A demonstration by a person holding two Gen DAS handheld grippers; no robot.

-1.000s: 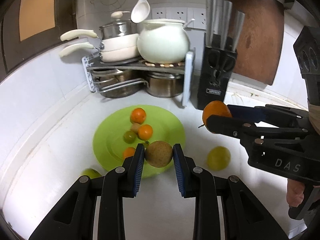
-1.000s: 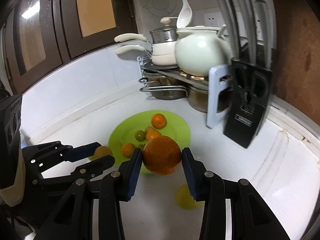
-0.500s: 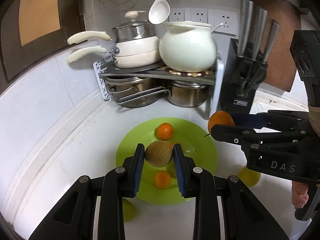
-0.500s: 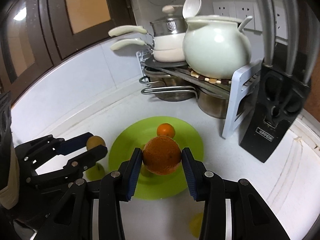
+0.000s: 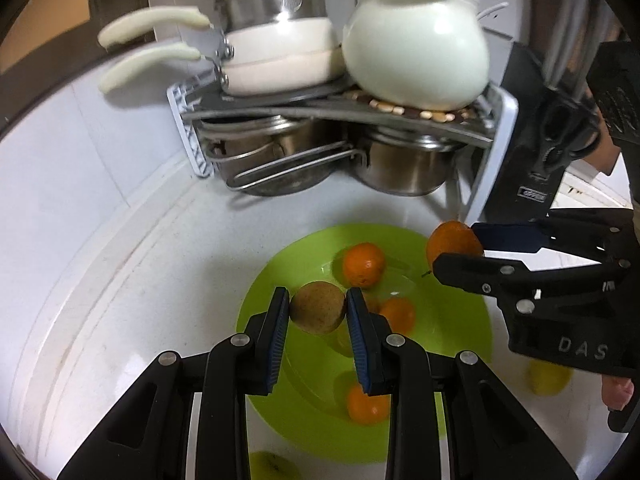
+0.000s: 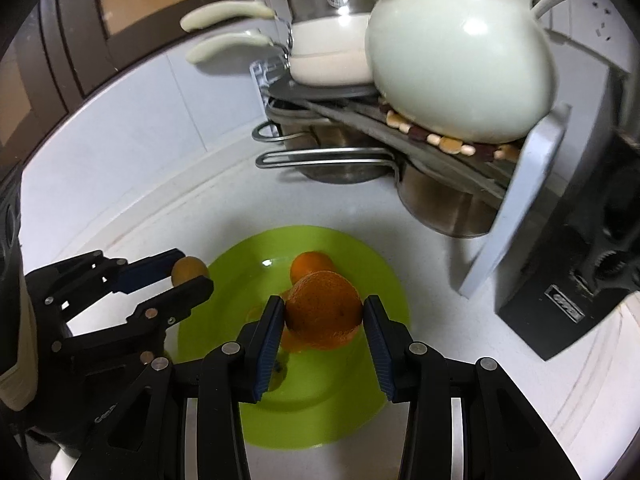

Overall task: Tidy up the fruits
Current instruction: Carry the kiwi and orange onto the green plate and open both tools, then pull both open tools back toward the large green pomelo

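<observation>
- The left tongs (image 5: 318,310) pinch a brown fruit (image 5: 318,307) between the blue pads, above the left edge of the green plate (image 5: 460,320).
- The right tongs (image 6: 323,318) pinch an orange (image 6: 323,310), held over the middle of the plate.
- On the plate lie three small oranges; the farthest one (image 5: 363,264) is near the back rim.
- A yellow fruit (image 5: 548,376) lies on the white tabletop (image 5: 120,300) right of the plate, and a second one (image 5: 274,466) lies near the front rim.
- Behind the plate stands a rack (image 5: 492,152) with steel pots below and a white pot (image 5: 416,52) on top.
- A black knife block (image 6: 580,272) stands right of the rack.
</observation>
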